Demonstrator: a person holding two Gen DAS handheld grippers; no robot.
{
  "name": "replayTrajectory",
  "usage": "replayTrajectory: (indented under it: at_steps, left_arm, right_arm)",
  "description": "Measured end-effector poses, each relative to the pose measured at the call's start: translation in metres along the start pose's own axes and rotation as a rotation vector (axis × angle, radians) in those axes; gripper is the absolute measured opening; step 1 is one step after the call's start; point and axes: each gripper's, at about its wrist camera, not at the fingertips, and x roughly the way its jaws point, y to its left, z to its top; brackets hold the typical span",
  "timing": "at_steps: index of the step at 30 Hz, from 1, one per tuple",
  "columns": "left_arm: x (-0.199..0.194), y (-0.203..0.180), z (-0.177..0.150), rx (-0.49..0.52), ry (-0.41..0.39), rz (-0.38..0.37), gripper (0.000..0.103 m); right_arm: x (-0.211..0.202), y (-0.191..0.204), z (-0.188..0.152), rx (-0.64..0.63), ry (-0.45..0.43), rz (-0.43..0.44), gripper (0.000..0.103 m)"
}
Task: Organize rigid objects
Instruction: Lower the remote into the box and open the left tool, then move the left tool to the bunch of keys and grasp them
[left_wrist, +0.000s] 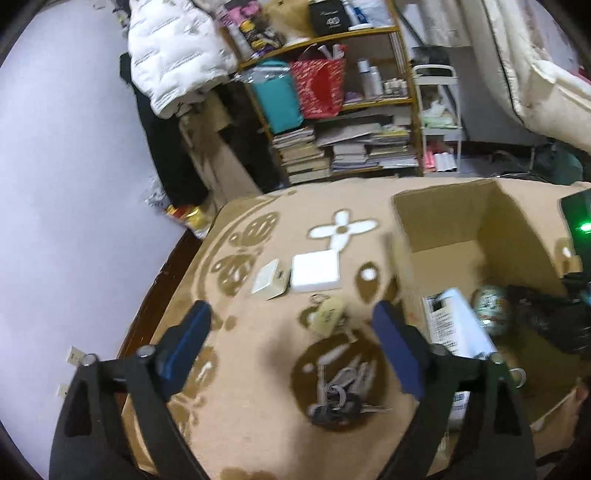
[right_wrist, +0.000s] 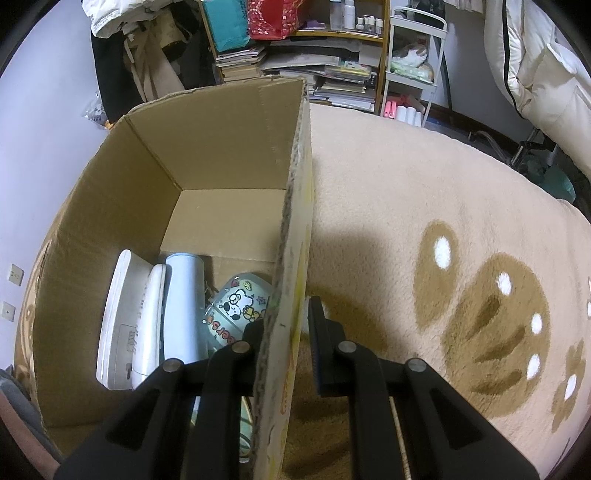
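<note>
Right wrist: right tongs (right_wrist: 286, 325) clamp the corrugated cardboard box (right_wrist: 236, 147) wall; left tongs (left_wrist: 291, 325) spread above metal keys (left_wrist: 340, 395).

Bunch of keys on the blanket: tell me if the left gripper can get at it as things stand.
Probably yes. The left gripper is open, and the bunch of keys lies uncovered on the blanket roughly between its fingers, beside the cardboard box.

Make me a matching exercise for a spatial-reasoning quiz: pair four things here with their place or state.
Things:
1. bunch of metal keys
2. white square plastic charger
3. pale blue cylinder bottle
4. right claw

Places or states:
a. lying inside the brown cardboard box
b. straddling the box's wall
c. on the dark round blanket patch, below the open left claw
d. beside a small cream box

Pairs: 1-c, 2-d, 3-a, 4-b
</note>
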Motion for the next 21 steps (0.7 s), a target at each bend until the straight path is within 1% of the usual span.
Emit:
replayTrajectory:
  at_steps: [1,3,6,7,12,13,17,21]
  left_arm:
    - [0.005,0.006,-0.002,-0.008,0.012,0.001,0.097]
    - [0.014,0.015,-0.006,-0.039,0.043,-0.019,0.098]
    - [0.034,0.030,-0.015,-0.128,0.136,-0.111,0.098]
    - [0.040,0.032,-0.020,-0.147,0.156,-0.126,0.098]
    - [0.067,0.032,-0.039,-0.140,0.241,-0.097,0.098]
    - [0.072,0.030,-0.043,-0.145,0.268,-0.092,0.098]
    - [0.089,0.026,-0.056,-0.168,0.340,-0.131,0.098]
    - [0.099,0.023,-0.063,-0.180,0.383,-0.159,0.098]
  right_arm:
    - [0.000,0.000,0.000,-0.001,0.000,-0.001,0.014]
    - [0.000,0.001,0.000,-0.005,-0.003,-0.006,0.014]
    - [-0.002,0.002,-0.002,-0.007,-0.006,-0.012,0.014]
    - [-0.002,0.002,-0.002,-0.007,-0.005,-0.014,0.015]
    - [-0.003,0.004,-0.003,-0.011,-0.005,-0.022,0.016]
    - [-0.003,0.004,-0.003,-0.012,-0.005,-0.022,0.016]
    - [-0.004,0.007,-0.002,-0.016,-0.008,-0.025,0.016]
    - [-0.004,0.007,-0.002,-0.018,-0.008,-0.027,0.016]
